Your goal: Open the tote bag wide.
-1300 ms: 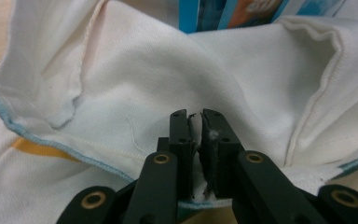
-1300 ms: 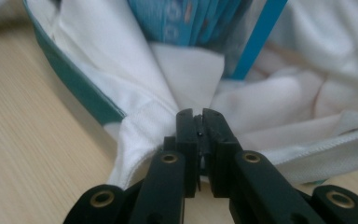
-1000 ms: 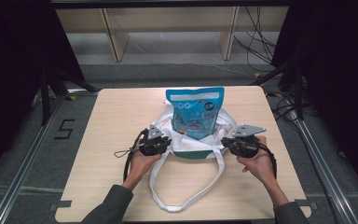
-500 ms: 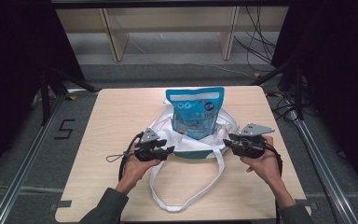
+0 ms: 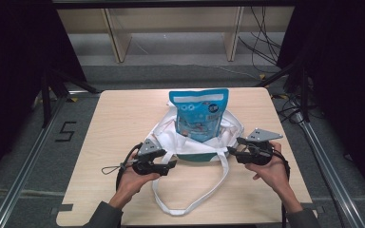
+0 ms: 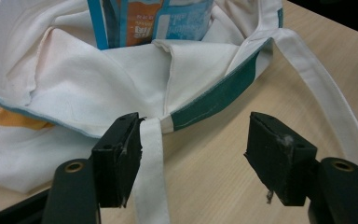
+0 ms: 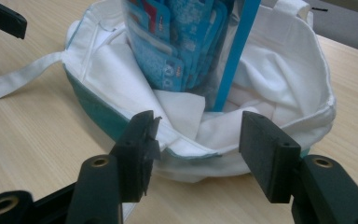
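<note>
With both grippers' jaws just opened and empty, back your left gripper [image 5: 171,165] and right gripper [image 5: 232,151] toward six o'clock, clear of the slumped white-and-teal cloth tote bag [image 5: 168,137] holding the upright blue printed pouch [image 5: 199,114].

Each gripper [image 5: 171,165] was black with square padded jaws, brass-ringed screw holes, a grey three-cornered plate and a trailing cable; the sleeves [image 5: 105,216] were grey-green.

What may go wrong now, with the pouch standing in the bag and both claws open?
The blue pouch stands tall in the slumped white bag, so it may tip over. The long strap lies looped on the table between the hands; the left claw, whose jaws have just been opening, might snag it.
</note>
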{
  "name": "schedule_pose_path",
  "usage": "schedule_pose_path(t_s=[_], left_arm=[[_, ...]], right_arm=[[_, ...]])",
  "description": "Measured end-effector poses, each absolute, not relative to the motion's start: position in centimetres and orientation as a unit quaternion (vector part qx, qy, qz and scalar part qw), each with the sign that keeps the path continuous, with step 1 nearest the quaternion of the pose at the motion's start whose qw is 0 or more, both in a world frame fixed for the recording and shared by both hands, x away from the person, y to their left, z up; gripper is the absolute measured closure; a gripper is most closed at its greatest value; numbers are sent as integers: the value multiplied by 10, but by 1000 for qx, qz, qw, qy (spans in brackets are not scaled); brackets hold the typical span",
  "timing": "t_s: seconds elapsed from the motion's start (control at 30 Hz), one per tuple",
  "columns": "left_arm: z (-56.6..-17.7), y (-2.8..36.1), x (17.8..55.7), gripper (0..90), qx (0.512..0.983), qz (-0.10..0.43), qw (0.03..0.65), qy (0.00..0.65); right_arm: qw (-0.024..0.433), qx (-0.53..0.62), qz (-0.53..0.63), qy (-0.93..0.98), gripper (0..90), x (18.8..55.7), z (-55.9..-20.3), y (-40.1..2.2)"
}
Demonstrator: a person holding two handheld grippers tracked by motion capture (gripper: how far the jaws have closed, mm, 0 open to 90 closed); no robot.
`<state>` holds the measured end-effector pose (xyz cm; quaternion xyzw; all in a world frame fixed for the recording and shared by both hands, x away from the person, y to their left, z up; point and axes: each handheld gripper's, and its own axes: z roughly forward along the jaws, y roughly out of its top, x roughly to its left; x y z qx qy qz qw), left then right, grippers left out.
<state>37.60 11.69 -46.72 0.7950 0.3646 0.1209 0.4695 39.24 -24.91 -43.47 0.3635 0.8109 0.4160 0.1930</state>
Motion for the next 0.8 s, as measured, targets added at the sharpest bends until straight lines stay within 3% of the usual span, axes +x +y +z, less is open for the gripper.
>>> schedule_pose_path(t_s=[0.8], left_arm=[[-477, 138, 342, 229, 789, 115, 474, 374]], right_arm=[[189, 360, 410, 816, 380, 368, -442, -256]])
